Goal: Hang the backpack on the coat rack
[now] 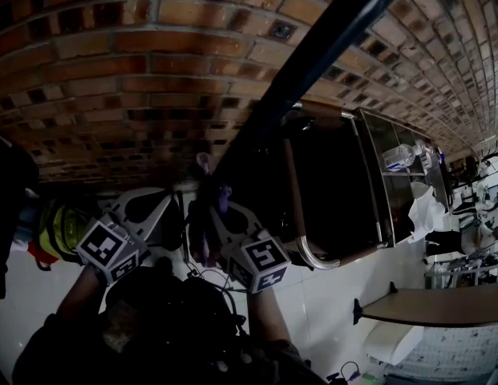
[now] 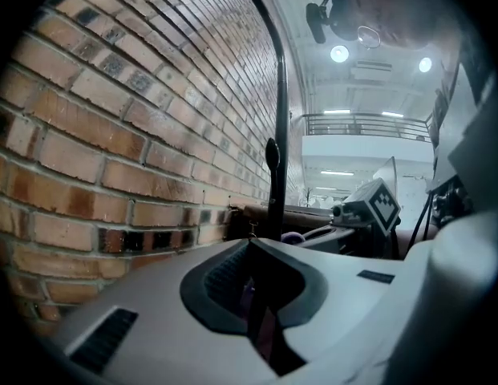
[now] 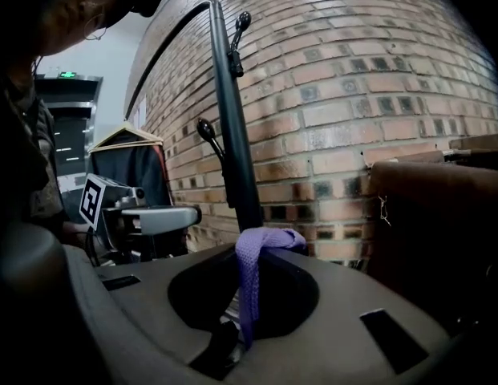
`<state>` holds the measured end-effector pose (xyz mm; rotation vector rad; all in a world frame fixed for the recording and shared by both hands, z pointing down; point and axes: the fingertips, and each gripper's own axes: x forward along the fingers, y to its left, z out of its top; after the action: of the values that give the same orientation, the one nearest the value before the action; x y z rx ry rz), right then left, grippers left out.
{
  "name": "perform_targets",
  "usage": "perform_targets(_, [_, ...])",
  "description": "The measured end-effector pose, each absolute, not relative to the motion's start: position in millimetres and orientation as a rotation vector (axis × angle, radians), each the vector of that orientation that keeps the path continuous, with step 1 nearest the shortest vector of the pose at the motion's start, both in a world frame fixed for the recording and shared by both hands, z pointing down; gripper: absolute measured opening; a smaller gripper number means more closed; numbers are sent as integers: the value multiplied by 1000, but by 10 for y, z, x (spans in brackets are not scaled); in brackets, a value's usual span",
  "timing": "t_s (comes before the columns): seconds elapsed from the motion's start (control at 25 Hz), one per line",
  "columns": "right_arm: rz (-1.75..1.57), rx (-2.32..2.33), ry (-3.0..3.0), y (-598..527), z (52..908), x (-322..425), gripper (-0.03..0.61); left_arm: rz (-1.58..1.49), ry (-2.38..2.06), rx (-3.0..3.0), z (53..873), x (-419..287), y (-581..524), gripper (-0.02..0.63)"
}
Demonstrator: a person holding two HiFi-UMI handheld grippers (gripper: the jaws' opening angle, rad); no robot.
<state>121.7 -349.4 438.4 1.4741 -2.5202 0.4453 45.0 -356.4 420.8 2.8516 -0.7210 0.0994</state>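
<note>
The backpack point(image 1: 164, 311) hangs low, just in front of the coat rack pole point(image 3: 232, 135). The right gripper point(image 3: 247, 295) is closed on its purple loop point(image 3: 253, 251). The left gripper point(image 2: 253, 295) pinches a dark strap point(image 2: 261, 327). The nearest hook point(image 3: 207, 131) on the pole lies above the loop.

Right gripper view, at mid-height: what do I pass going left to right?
From the left: left gripper → coat rack pole → brick wall → brown padded furniture. The purple strap overlaps the pole's base, so it is left out.
</note>
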Motion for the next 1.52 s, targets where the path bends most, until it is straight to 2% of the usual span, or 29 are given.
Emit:
perform_targets(0.76, [471,1451,-2525,-3353,4945,1207,57,123,-742,2829,4305,544,-3479,37])
perform_targets(1.24, [343,1538,-2507,-3330,5048,1318,133,140,-758,2823,4324,602,-3424,37])
perform_targets(1.36, [263,1541,-2490,-3310,5037,1357,173,142,-765,2820,4321,623,-3386,37])
perform_targets(1.52, [239,1535,-2498,-3252,5003,1384,176,140,-777,2818,4292,657,-3303,37])
